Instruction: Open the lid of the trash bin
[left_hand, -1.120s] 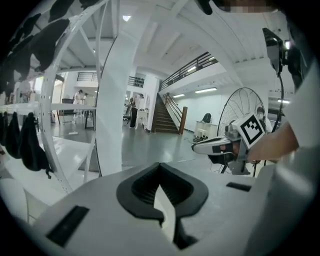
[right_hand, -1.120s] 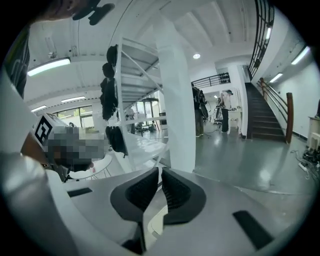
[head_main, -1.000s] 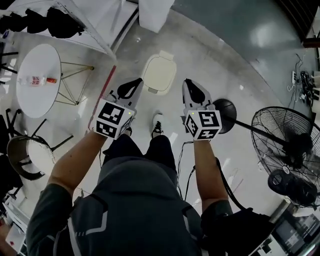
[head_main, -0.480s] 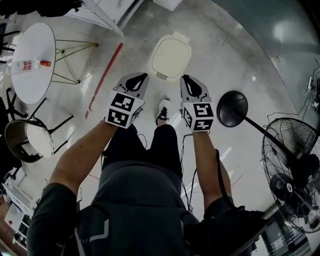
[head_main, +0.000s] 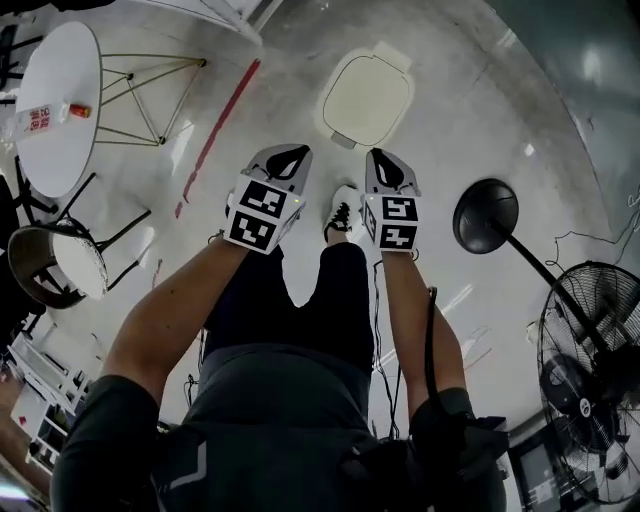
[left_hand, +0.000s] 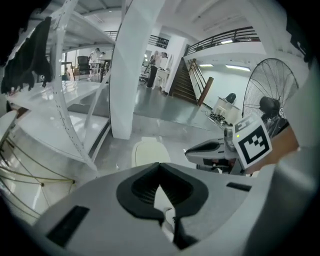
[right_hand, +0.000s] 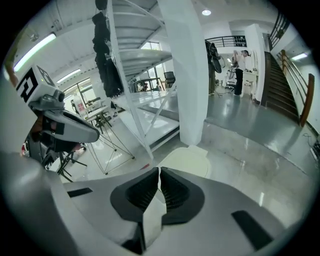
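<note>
The trash bin (head_main: 367, 98) stands on the concrete floor ahead of me, its cream lid (head_main: 365, 100) down flat. Both grippers are held out side by side, short of the bin and above the floor. My left gripper (head_main: 287, 159) is shut with nothing in it, and so is my right gripper (head_main: 388, 170). In the left gripper view the bin (left_hand: 147, 152) shows just past the closed jaws (left_hand: 159, 168), with the right gripper (left_hand: 210, 150) beside it. In the right gripper view the lid (right_hand: 187, 161) lies right beyond the closed jaws (right_hand: 159, 171).
A white pillar (left_hand: 135, 75) rises just behind the bin. A round white table (head_main: 58, 105) and a chair (head_main: 55, 265) stand to the left, with a red floor line (head_main: 215, 140) between. A standing fan (head_main: 600, 340) with its black base (head_main: 485, 215) is on the right.
I have stepped closer to the bin, which has drifted right in the head view. Both grippers have stayed shut and side by side.
</note>
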